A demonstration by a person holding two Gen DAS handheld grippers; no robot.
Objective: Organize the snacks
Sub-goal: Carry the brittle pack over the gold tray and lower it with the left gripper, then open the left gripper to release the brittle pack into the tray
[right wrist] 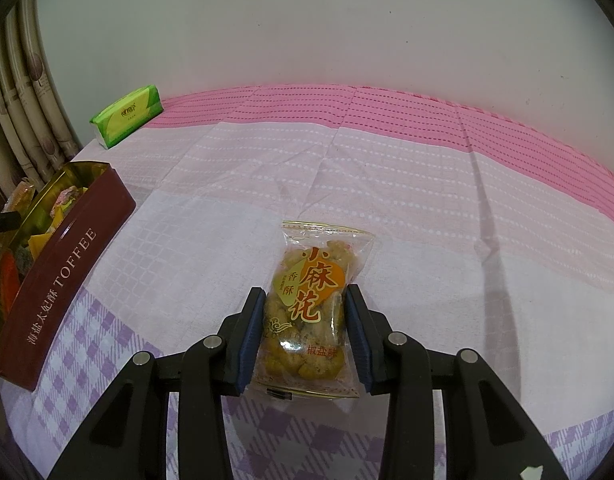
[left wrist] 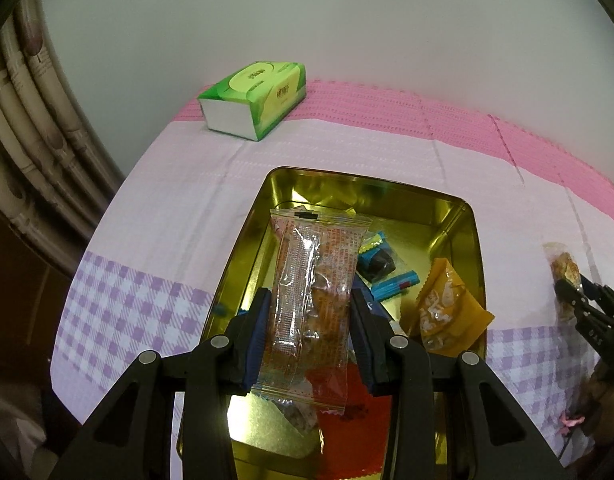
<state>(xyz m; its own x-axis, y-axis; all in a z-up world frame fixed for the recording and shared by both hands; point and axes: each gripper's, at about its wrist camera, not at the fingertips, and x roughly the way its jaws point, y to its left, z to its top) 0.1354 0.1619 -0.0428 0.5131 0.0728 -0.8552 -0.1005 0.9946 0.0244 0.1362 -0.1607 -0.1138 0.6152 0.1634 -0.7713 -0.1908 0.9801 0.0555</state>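
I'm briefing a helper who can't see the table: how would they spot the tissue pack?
Start at the pink and lilac tablecloth and follow it to its far left corner by the curtain, beyond the gold-lined toffee tin. The tissue pack lies there alone, the only green and yellow item, apart from every snack.
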